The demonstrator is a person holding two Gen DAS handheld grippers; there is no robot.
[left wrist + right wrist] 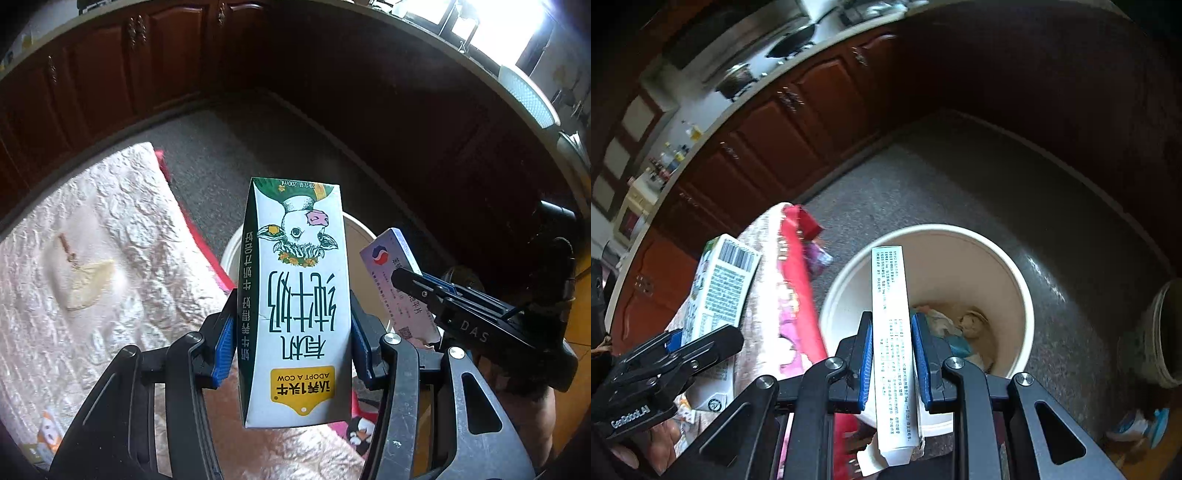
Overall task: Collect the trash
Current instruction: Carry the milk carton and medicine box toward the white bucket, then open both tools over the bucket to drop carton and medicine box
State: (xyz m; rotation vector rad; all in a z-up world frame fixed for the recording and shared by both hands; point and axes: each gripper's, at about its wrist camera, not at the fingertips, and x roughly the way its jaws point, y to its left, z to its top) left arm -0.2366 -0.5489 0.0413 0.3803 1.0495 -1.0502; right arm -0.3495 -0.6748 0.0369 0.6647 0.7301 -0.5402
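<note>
My left gripper (291, 343) is shut on a white and green milk carton (295, 295) with a cow printed on it, held upside down above a white bin (351, 229). In the right wrist view the same carton (716, 288) shows at the left, in the left gripper (687, 347). My right gripper (892, 354) is shut on a thin white medicine box (892, 332), held over the rim of the white bin (1015, 266). Crumpled trash (964, 325) lies in the bin. In the left wrist view the medicine box (399, 280) and right gripper (417, 284) appear at the right.
A quilted pale cloth (92, 240) with a red edge (801, 273) covers a surface left of the bin. Dark wooden cabinets (768, 140) run along the back. Grey speckled floor (960, 184) surrounds the bin. A second pail (1163, 332) and a small blue and white item (1137, 424) sit at the right.
</note>
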